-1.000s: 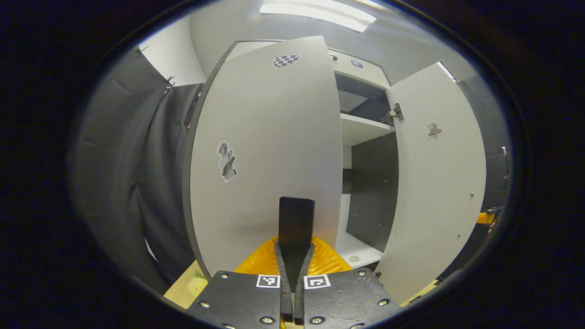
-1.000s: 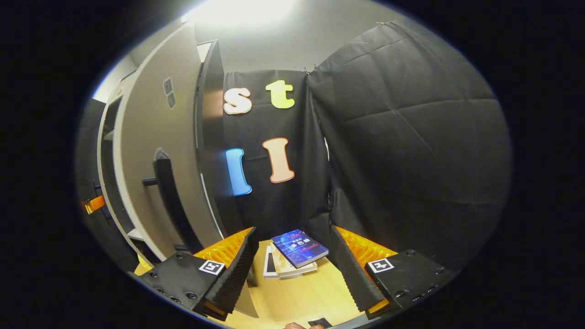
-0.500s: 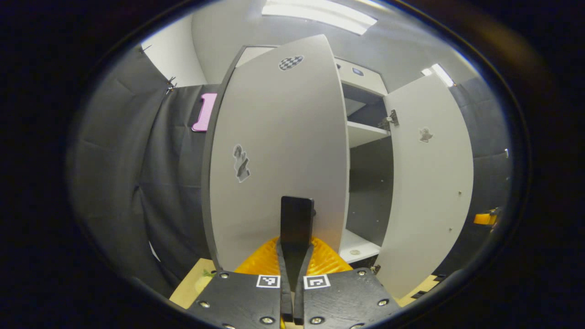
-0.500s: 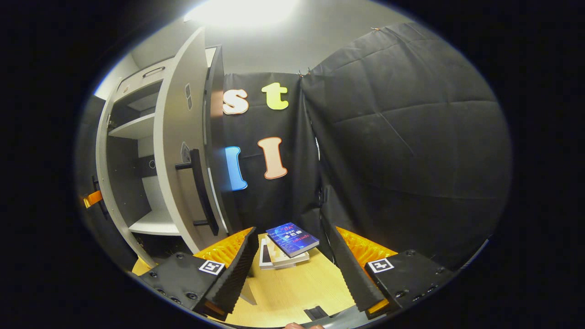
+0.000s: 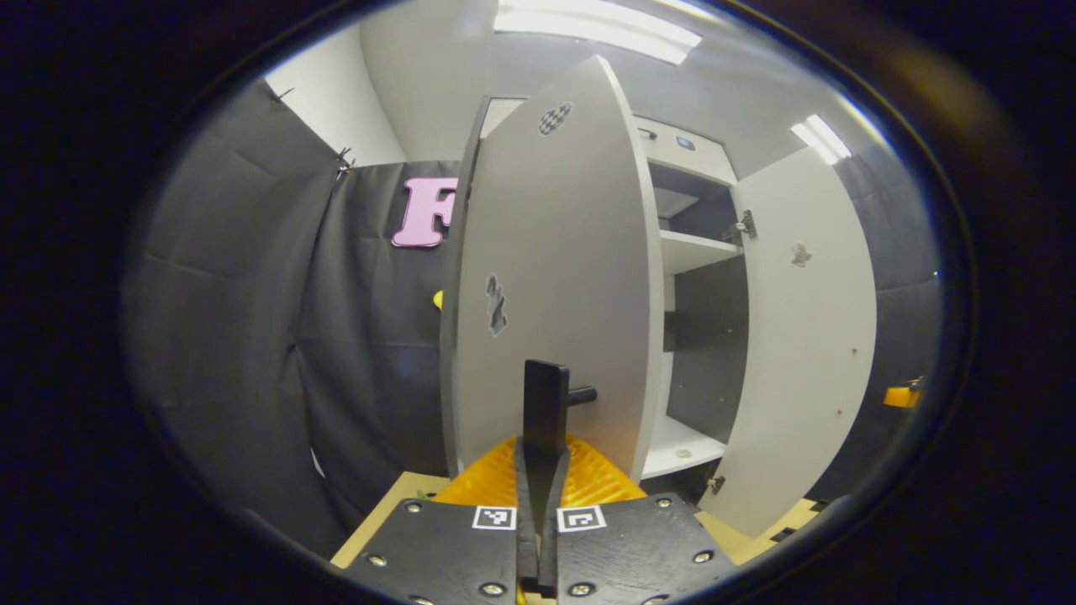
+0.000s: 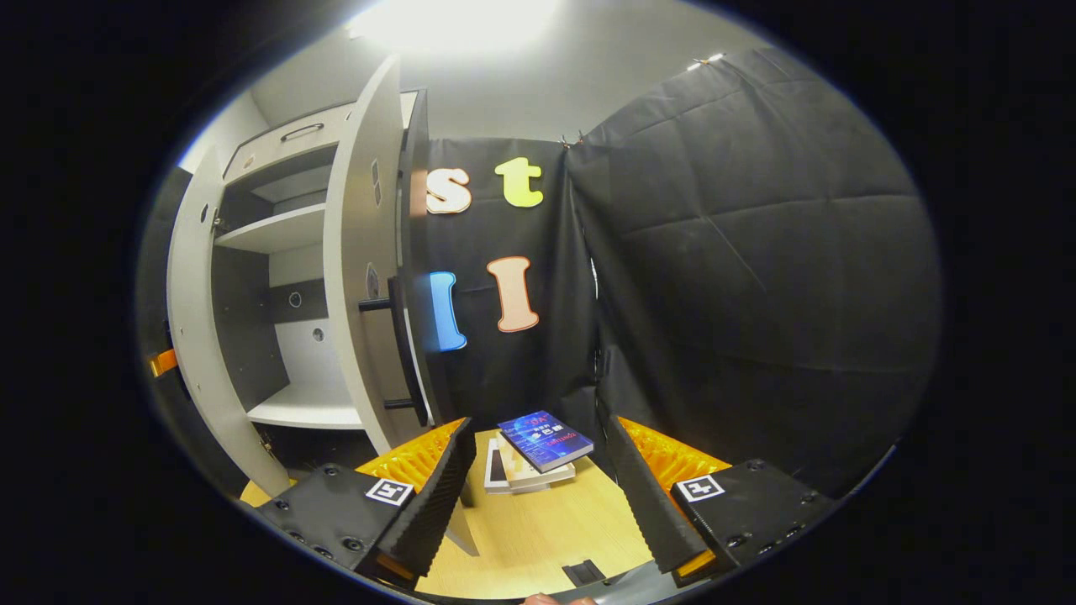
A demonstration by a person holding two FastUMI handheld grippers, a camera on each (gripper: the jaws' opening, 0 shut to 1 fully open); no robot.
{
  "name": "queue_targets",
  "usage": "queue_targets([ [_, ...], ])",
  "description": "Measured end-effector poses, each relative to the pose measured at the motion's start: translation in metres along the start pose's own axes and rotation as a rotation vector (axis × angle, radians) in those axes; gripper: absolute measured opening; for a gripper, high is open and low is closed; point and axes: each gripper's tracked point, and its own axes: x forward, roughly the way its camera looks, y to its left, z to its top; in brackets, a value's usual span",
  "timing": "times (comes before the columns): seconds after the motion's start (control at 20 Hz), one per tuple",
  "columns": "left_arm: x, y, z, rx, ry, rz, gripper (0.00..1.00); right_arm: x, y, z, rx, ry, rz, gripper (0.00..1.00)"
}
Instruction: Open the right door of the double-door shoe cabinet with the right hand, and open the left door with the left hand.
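The grey shoe cabinet stands with both doors swung out. In the left gripper view the left door is close in front and turned nearly edge-on. My left gripper is shut on its dark bar handle. The right door hangs wide open beyond it. In the right gripper view my right gripper is open and holds nothing. It sits apart from the right door and its handle, which lie to its left. The left door shows farther left.
A stack of books lies on the pale wooden surface just ahead of the right gripper. Black cloth walls close in on both sides. Bare shelves show inside the cabinet. An orange part of the other gripper shows past the right door.
The left door has swung further open with my left gripper still on its handle. The right gripper has stayed open while its view has shifted to show more of the cabinet's inside.
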Motion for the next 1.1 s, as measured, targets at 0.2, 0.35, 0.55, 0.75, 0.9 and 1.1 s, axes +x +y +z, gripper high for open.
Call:
queue_targets([
  [0.2, -0.009, 0.023, 0.001, -0.042, -0.01, 0.017, 0.03, 0.0, 0.016, 0.002, 0.004, -0.007, 0.023, 0.98],
  [0.35, -0.016, 0.041, 0.005, -0.018, -0.019, 0.019, 0.02, -0.002, 0.025, 0.001, 0.0, -0.006, 0.038, 0.98],
  [0.55, -0.023, 0.065, 0.003, -0.096, -0.056, -0.002, 0.02, -0.005, 0.038, 0.002, -0.004, 0.0, 0.047, 0.98],
  [0.75, -0.023, 0.11, -0.004, -0.07, -0.044, 0.067, 0.02, -0.016, 0.049, 0.01, -0.043, -0.001, 0.054, 0.98],
  [0.9, -0.02, 0.121, -0.003, -0.115, -0.057, 0.015, 0.02, -0.015, 0.061, 0.016, -0.077, -0.011, 0.085, 0.98],
  [1.1, -0.022, 0.122, -0.012, -0.112, -0.022, 0.045, 0.02, -0.004, 0.078, 0.023, -0.096, -0.017, 0.142, 0.98],
])
